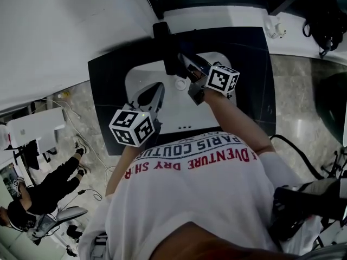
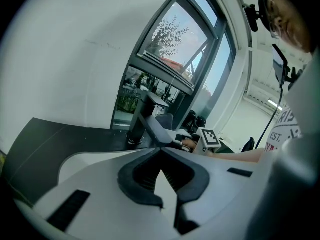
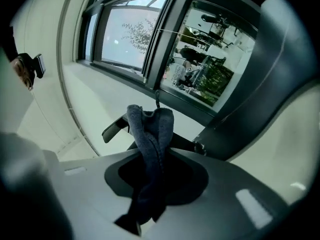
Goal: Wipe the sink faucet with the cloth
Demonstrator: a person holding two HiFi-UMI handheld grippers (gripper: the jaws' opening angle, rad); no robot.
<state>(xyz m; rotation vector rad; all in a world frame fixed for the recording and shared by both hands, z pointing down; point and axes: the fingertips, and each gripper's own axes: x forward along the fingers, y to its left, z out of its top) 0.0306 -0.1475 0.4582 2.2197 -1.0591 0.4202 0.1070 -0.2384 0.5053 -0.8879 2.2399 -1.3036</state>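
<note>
Grey-blue cloth (image 3: pixel 149 129) clamped in the right gripper (image 3: pixel 152 151), up at the black faucet (image 2: pixel 142 119)

Head view: the right gripper is stretched forward over the white sink (image 1: pixel 187 115), with its tips right at the faucet's spout. The cloth is too dark to pick out from this height. The left gripper (image 1: pixel 153 93) hangs over the basin, to the left of the right one and short of the faucet. The drain (image 1: pixel 181 84) lies roughly between the two pairs of tips. A dark counter (image 1: pixel 105 85) frames the sink on every side of both grippers.

Left gripper view: this gripper's jaws sit together with nothing between them. The faucet stands ahead of the tips and a little to their left, clear of them, and the right gripper shows beyond it on the right.

Right gripper view: the jaws are closed on the cloth, which runs up between them and bunches out past the tips. A dark, flat part of the faucet juts out just left of that bunched end; whether cloth and faucet actually touch cannot be told
</note>
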